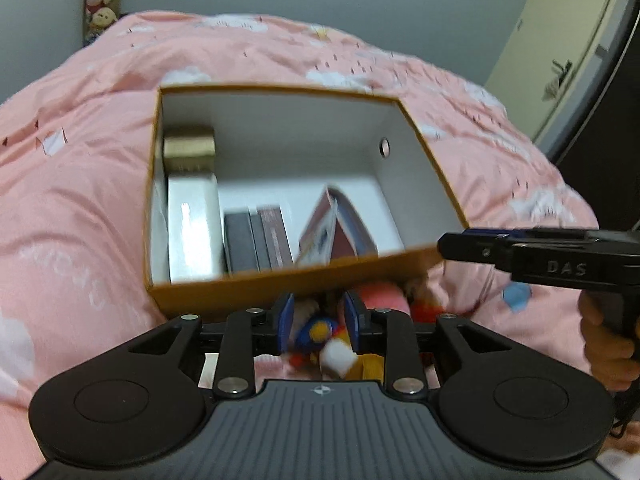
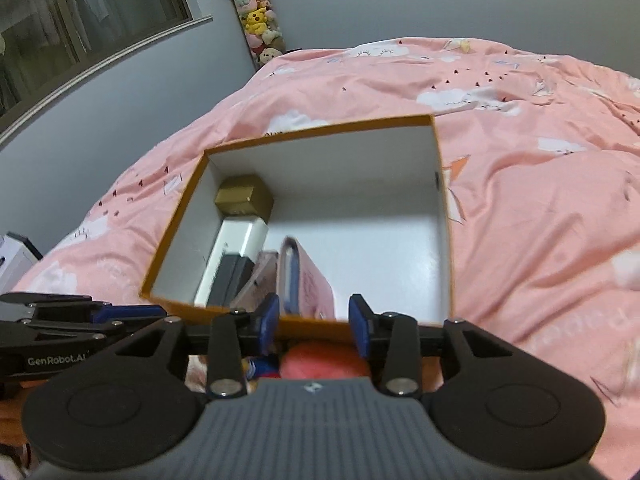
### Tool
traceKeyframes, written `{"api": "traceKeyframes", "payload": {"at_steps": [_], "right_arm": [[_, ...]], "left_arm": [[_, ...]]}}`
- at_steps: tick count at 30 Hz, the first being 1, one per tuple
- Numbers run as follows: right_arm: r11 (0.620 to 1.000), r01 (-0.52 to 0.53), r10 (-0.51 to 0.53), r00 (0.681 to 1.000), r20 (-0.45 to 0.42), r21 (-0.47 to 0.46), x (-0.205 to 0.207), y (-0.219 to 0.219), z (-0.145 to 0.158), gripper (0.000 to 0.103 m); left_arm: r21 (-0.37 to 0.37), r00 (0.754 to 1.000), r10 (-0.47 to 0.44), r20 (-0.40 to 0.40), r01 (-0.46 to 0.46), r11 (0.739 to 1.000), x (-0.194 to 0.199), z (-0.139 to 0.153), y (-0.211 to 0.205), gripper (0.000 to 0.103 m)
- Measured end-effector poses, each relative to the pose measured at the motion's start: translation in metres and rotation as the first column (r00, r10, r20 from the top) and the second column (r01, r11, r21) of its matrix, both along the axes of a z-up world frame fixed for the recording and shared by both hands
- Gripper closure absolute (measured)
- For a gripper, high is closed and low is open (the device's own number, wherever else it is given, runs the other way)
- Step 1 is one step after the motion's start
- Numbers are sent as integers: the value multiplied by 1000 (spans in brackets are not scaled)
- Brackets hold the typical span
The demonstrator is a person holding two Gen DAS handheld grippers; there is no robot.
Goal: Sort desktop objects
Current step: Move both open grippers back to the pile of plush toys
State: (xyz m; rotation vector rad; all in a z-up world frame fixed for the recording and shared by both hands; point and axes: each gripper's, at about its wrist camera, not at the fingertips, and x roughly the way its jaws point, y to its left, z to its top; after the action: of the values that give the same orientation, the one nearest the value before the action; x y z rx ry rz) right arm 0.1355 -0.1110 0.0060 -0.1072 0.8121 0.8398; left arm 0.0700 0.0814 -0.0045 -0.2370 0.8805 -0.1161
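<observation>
Pink bedding (image 1: 80,184) printed with white clouds is spread across the whole scene, and on it an orange box (image 1: 224,286) with a white interior is set, open at the top. Along the box's left wall a gold box (image 1: 189,152) is seen at the far end, with a white box (image 1: 194,228) just nearer; beside that, dark slim cases (image 1: 258,240) are stood on edge, and a pink-covered book (image 2: 310,284) is leaned at a tilt against them near the front wall. The right half of the box floor is bare white. The left gripper (image 1: 318,320) is held just short of the box's near wall, its blue pads (image 1: 285,318) partly parted, and between them a colourful plush toy (image 1: 320,330) in blue, yellow, red and white is seen; whether it is actually pinched cannot be told, as the picture is blurred. The right gripper (image 2: 314,318) is held at the same near wall, slightly to the right, its blue pads (image 2: 269,314) parted with nothing between them, and a pink plush (image 2: 320,360) is lying below it, outside the box. A clear column of stuffed toys (image 2: 258,16) is stood against the grey wall (image 2: 360,0) in the far corner.
</observation>
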Motion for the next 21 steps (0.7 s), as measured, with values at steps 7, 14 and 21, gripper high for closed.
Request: {"api": "traceKeyframes", "payload": {"at_steps": [7, 14, 21], "right_arm": [[995, -48, 42, 997, -66, -82, -34, -13, -23, 59], [983, -147, 132, 982, -135, -108, -71, -22, -39, 56], [975, -183, 158, 970, -185, -128, -83, -30, -46, 56]], "left_arm": [[43, 991, -57, -118, 63, 997, -17, -16, -16, 72], [80, 966, -123, -227, 144, 986, -32, -31, -37, 72], [79, 921, -196, -338, 235, 969, -44, -44, -57, 72]]}}
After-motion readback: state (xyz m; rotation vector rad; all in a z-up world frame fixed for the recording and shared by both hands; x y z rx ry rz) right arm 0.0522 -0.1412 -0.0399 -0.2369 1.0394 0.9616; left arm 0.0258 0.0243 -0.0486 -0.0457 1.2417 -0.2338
